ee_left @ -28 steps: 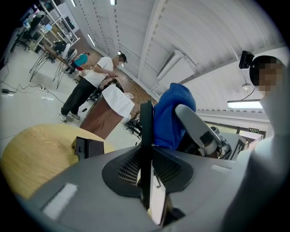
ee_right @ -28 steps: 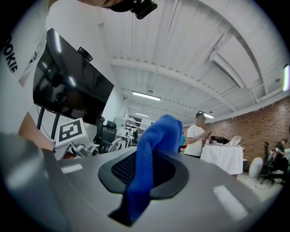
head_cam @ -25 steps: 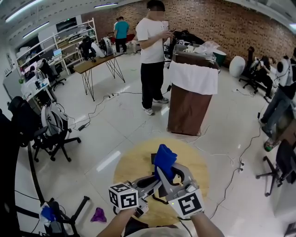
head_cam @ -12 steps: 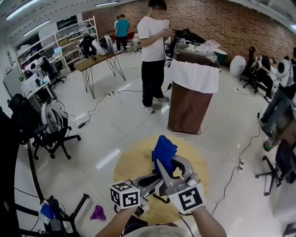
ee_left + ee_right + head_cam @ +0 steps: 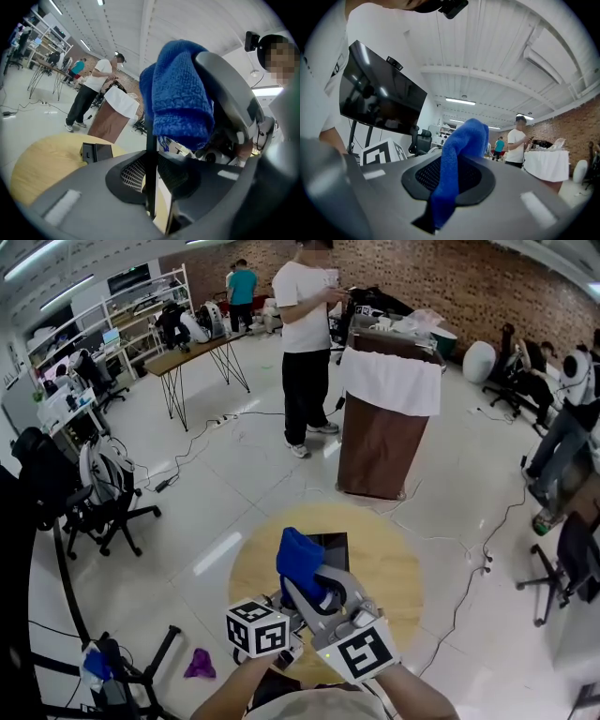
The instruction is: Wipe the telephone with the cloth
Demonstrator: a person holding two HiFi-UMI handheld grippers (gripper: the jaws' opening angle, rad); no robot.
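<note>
Between the jaws of the left gripper (image 5: 151,187), above the round table (image 5: 42,164), a thin dark slab, seemingly the telephone (image 5: 150,140), stands clamped edge-on. The right gripper (image 5: 447,187), pinching the blue cloth (image 5: 459,140), has swung it leftward over the table onto the telephone's top, so a wiping stroke looks under way.

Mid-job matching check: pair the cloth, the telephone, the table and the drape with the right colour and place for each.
1 cloth
2 telephone
3 table
4 drape

A tan, round
B white, over the brown stand
C blue, in the right claw
D dark, edge-on in the left claw

Pairs: 1-C, 2-D, 3-A, 4-B
</note>
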